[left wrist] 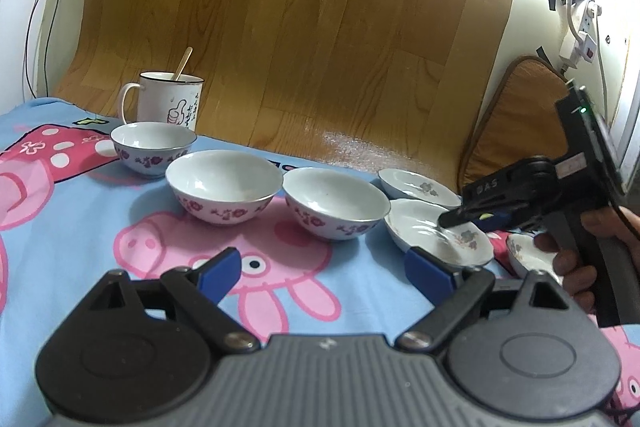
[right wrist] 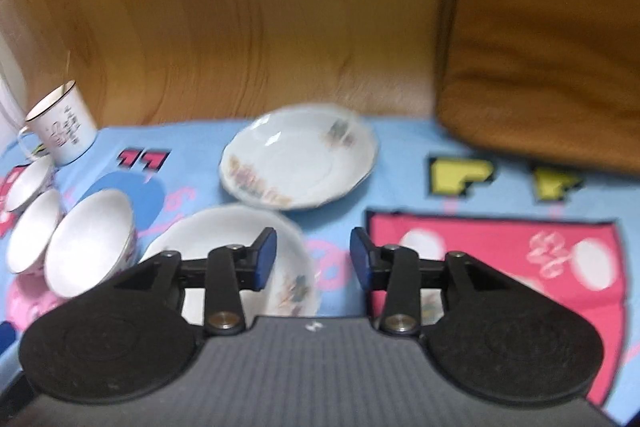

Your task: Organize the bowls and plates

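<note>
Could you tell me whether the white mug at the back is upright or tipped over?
Upright. The mug stands on its base on the cartoon cloth, rim up, with a wooden stick leaning inside it.

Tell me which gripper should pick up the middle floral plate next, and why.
Right. The right gripper hangs open directly over the shallow white floral plate, between the other plates. The left gripper, also open, sits farther back, aimed toward the white purple-flowered bowls.

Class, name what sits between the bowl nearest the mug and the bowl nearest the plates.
A third bowl, the middle of the row, seen in the left wrist view.
</note>
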`<state>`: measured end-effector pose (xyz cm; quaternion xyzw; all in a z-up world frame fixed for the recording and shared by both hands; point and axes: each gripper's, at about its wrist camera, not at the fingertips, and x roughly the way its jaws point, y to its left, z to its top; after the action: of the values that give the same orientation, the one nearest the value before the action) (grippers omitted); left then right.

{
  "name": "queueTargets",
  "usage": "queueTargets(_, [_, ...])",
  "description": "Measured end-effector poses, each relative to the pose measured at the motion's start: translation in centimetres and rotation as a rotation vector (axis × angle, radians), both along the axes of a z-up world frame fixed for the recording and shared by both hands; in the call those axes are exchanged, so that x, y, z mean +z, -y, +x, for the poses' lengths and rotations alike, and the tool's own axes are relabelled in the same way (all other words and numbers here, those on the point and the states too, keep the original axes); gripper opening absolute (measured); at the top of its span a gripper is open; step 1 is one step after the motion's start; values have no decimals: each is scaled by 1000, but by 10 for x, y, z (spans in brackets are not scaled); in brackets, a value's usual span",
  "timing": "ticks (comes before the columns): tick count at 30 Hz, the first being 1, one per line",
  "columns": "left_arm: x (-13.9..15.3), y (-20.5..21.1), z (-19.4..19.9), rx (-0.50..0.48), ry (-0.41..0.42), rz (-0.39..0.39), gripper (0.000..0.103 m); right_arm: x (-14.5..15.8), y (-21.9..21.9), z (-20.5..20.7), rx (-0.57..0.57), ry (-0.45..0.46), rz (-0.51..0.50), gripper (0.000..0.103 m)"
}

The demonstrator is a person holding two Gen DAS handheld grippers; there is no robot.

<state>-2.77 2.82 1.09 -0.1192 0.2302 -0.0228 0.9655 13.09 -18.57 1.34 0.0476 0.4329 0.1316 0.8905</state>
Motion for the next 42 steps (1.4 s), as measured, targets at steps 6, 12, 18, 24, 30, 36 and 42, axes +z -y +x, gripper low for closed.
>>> queueTargets(6, [-1, -7, 4, 0, -13, -48, 81, 11, -8, -18, 31, 12, 12, 19])
queueTargets(12, [-5, -18, 11, -60, -55, -138, 70, 8, 11, -64, 38, -12, 71, 13])
queueTargets(18, [-8, 0, 24, -282, -145, -223, 62, -1, 46, -140, -8, -16, 182, 13])
queueTargets(24, [-5, 75, 35, -455, -277, -129, 15, -3, 80, -191, -117, 59, 215, 13])
queueTargets(30, [11, 166, 39, -642, -289, -62, 15, 1, 147, -228, -316, 141, 183, 12])
queueTargets(36, [19, 256, 33, -770, -251, 21, 16, 1, 209, -249, -507, 203, 181, 12])
queueTargets(42, [5, 300, 41, -775, -275, 69, 18, -16, 228, -243, -555, 210, 116, 14])
